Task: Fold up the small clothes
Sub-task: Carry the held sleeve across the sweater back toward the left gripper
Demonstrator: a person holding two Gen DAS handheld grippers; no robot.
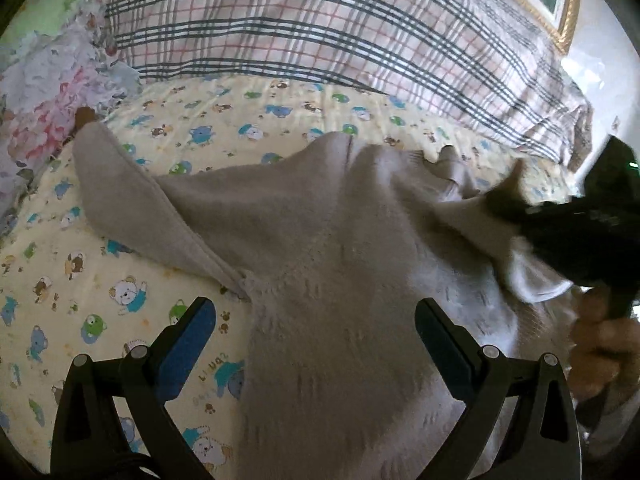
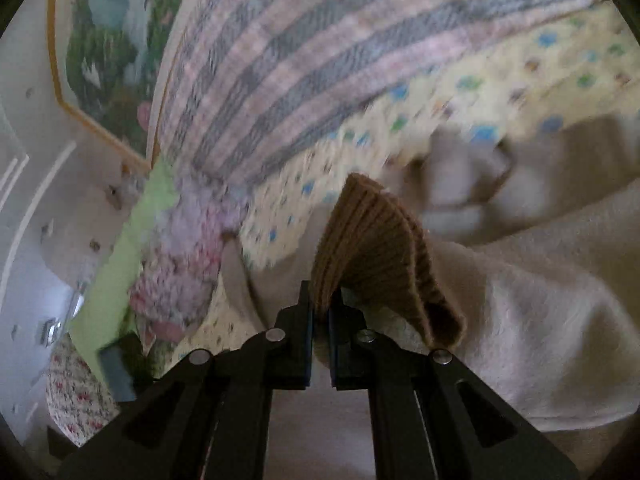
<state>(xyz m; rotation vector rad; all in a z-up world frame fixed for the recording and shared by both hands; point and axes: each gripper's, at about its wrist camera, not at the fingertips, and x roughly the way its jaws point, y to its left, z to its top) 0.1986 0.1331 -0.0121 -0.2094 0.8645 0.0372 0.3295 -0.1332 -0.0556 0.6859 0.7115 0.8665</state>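
Beige sweater (image 1: 340,280) lies between the spread-wide left gripper (image 1: 316,344), its ribbed cuff (image 2: 372,248) pinched by the right gripper (image 2: 321,320).

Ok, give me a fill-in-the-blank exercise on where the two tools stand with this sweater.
1. The right tool is shut on the sweater's brown ribbed ____.
2. The left tool hangs above the beige sweater with its fingers ____.
3. The sweater lies on a yellow sheet printed with cartoon ____.
4. Behind the sheet lies a ____-patterned blanket.

Missing words: cuff; open; bears; plaid
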